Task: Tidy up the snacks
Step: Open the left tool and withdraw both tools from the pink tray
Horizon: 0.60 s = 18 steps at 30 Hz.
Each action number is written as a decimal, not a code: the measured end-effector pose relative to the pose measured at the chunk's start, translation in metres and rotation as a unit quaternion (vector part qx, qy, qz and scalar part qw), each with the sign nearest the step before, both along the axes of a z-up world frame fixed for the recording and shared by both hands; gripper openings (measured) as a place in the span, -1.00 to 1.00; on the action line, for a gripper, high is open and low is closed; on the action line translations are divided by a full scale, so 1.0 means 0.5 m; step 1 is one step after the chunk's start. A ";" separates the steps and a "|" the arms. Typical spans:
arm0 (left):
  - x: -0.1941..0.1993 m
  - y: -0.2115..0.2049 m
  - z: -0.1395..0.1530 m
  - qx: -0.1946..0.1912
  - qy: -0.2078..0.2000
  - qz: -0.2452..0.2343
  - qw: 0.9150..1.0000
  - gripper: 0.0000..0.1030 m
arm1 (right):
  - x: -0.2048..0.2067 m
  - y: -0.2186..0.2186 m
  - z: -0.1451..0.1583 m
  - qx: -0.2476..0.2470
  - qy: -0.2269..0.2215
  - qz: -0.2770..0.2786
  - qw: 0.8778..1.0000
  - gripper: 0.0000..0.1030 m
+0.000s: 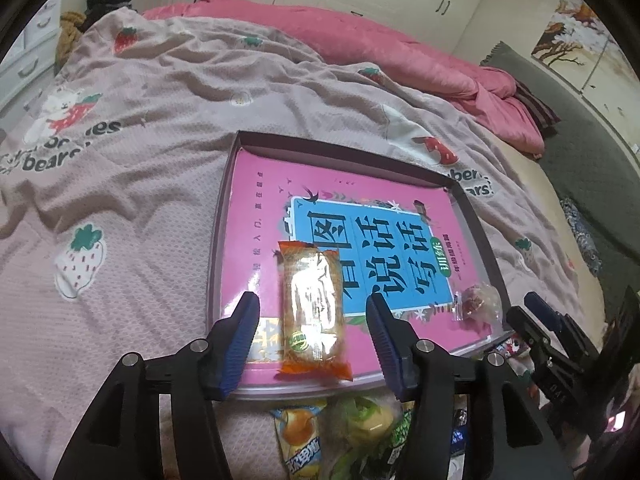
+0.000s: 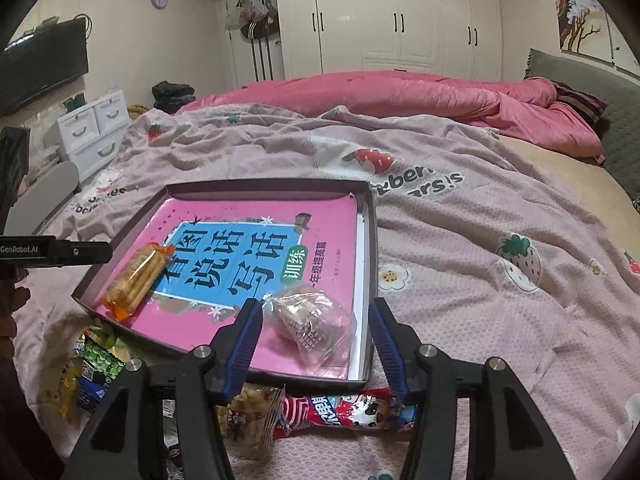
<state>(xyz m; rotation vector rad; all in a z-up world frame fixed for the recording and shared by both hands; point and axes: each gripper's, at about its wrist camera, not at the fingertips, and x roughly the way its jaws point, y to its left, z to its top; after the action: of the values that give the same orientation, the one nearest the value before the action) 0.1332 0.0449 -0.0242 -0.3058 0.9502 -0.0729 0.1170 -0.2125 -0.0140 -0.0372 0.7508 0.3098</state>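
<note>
A shallow dark-rimmed box lies on the bed with a pink book covering its bottom. An orange-ended cracker packet rests on the book at the box's near left. My left gripper stands open astride it, with a gap at both pads. A clear-wrapped snack lies at the box's near right corner. My right gripper is open around it; the wrapper sits close to the left finger and well clear of the other.
Loose snacks lie on the strawberry-print blanket in front of the box: a yellow packet, green packets, a red packet. A pink duvet is bunched at the far side. White drawers stand beside the bed.
</note>
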 end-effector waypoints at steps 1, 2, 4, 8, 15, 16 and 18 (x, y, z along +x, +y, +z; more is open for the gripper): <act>-0.002 0.000 0.002 0.001 -0.001 0.000 1.000 0.12 | -0.001 -0.001 0.002 0.001 -0.001 0.000 1.000 0.07; -0.005 0.000 0.006 0.003 -0.003 -0.001 1.000 0.13 | -0.004 -0.002 0.005 0.002 -0.003 0.000 1.000 0.08; -0.010 0.001 0.012 0.007 -0.006 0.000 1.000 0.13 | -0.009 -0.003 0.010 0.005 -0.007 0.002 1.000 0.08; -0.019 0.001 0.022 0.010 -0.011 -0.002 1.000 0.16 | -0.022 -0.002 0.020 0.008 -0.016 0.007 1.000 0.16; -0.036 -0.005 0.042 0.021 -0.024 -0.005 0.999 0.22 | -0.037 -0.014 0.033 0.009 -0.023 -0.001 1.000 0.19; -0.038 -0.005 0.046 0.024 -0.026 -0.005 0.999 0.22 | -0.039 -0.018 0.034 0.010 -0.023 -0.005 1.000 0.20; -0.043 -0.006 0.050 0.025 -0.028 -0.005 0.999 0.22 | -0.043 -0.027 0.039 0.013 -0.025 -0.013 1.000 0.23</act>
<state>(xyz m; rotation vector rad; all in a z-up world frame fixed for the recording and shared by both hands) 0.1118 0.0420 0.0007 -0.2510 0.8968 -0.0667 0.0953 -0.2262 0.0053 -0.0104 0.6975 0.2937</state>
